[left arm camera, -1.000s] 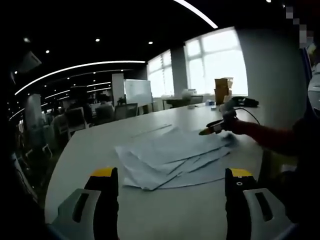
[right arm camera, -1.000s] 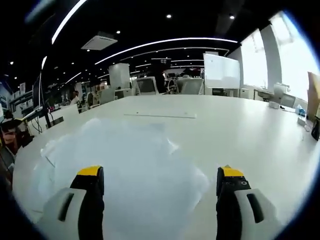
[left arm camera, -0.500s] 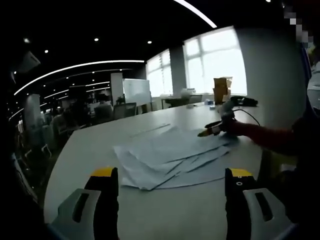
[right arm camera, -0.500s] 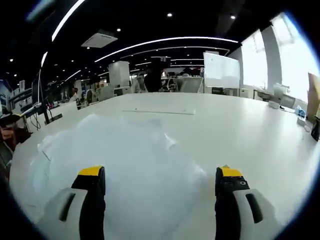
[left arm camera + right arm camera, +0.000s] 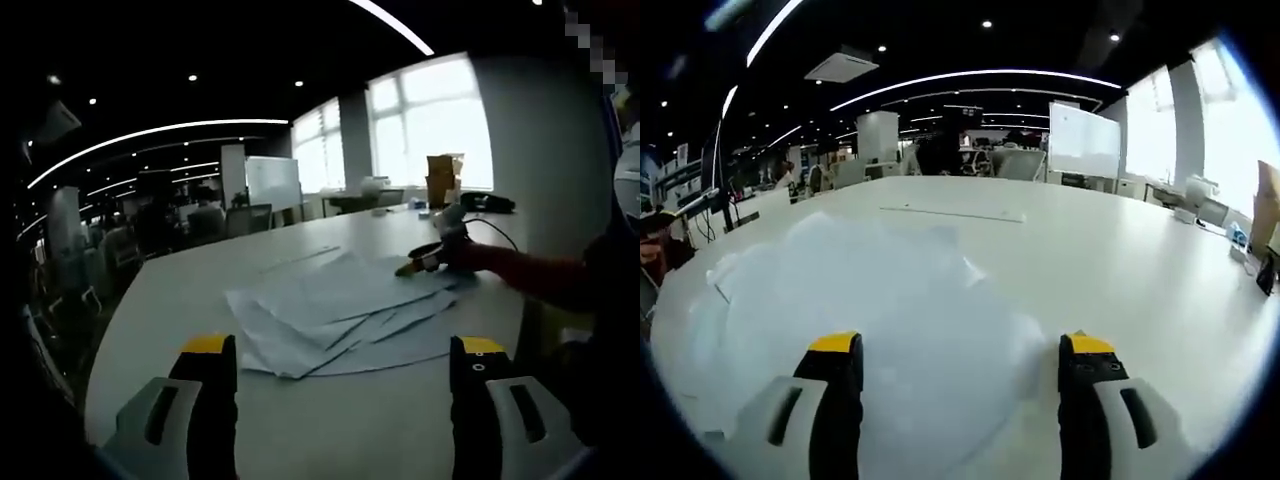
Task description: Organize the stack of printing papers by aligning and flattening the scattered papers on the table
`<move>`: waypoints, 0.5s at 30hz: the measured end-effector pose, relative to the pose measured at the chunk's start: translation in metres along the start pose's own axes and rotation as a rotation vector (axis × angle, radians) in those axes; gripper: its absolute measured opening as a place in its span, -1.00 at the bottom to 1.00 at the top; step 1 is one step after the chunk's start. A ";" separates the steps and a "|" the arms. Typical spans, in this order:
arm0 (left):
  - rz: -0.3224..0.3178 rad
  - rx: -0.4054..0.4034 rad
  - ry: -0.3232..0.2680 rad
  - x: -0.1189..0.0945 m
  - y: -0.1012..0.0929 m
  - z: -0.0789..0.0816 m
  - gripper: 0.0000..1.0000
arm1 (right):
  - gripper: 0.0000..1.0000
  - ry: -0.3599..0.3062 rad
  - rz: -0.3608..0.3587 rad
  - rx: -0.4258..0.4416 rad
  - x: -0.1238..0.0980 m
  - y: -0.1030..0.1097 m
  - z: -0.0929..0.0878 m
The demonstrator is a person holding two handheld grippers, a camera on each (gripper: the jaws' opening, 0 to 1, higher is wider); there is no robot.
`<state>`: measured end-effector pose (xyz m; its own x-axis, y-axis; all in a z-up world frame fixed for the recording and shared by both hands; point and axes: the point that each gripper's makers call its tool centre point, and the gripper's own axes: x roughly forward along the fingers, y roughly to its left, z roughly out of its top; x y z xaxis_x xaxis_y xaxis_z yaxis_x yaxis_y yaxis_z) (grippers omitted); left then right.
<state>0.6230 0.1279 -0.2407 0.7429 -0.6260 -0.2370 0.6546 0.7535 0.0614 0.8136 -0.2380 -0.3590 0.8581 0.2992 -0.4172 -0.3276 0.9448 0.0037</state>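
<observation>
White printer sheets (image 5: 340, 320) lie fanned on table (image 5: 180, 290), unaligned. R gripper (image 5: 958, 352) jaws wide, poised over pile's near edge; L gripper (image 5: 337, 357) also wide, just short of pile. Step: approach. Next, probably: push edges inward from both sides to square, then flatten.

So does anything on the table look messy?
Yes. The papers are fanned out crookedly on the table, corners pointing different ways instead of one neat stack. The right gripper sits at their far edge.
</observation>
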 end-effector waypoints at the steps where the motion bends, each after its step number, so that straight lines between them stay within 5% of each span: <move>1: 0.000 -0.001 0.001 0.000 0.000 0.000 0.81 | 0.41 -0.002 0.001 0.000 0.000 0.000 0.000; 15: -0.005 -0.002 -0.005 0.000 -0.001 -0.001 0.79 | -0.06 -0.023 0.035 -0.019 -0.005 0.014 0.002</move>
<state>0.6226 0.1273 -0.2418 0.7406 -0.6305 -0.2322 0.6576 0.7511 0.0579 0.8057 -0.2263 -0.3554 0.8547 0.3357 -0.3960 -0.3652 0.9309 0.0011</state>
